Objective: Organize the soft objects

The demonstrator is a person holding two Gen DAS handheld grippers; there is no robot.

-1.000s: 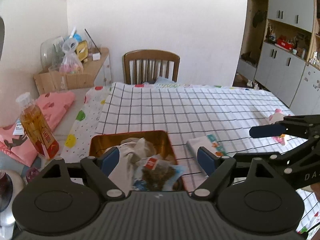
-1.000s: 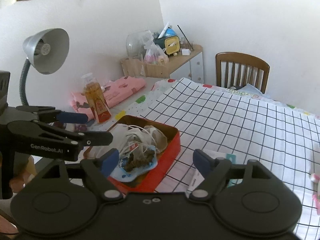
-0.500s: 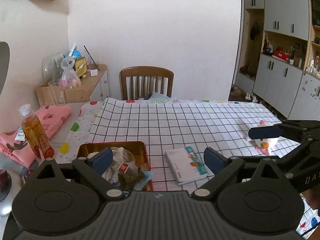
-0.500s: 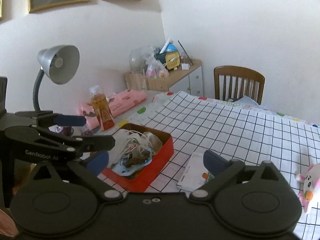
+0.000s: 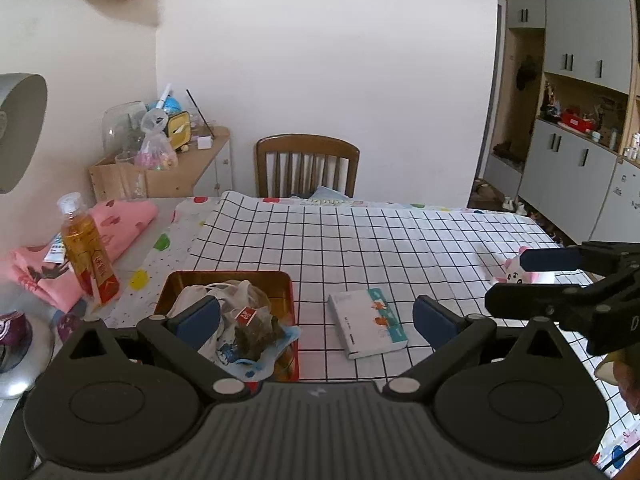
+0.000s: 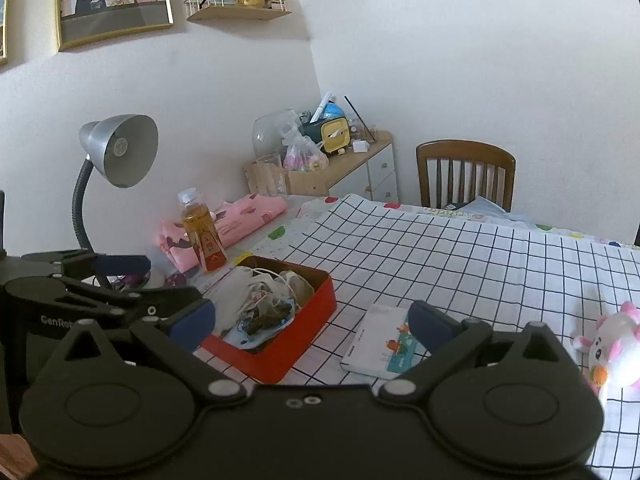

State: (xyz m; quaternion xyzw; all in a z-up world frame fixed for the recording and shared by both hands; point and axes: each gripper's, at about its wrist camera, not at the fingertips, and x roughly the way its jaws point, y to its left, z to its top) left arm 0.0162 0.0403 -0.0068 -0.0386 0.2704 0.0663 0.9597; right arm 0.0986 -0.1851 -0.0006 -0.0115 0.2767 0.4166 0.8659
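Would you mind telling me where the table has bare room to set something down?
The checked cloth is bare from the booklet to the chair. Crowded on the left: tin, bottle, pink cloth. Plush toy sits far right.

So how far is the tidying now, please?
Done: tea bags and soft pouches lie piled in the red tin. In hand: nothing; the left gripper is opening, the right gripper is open, both empty. Left: the plush toy lies on the checked cloth.
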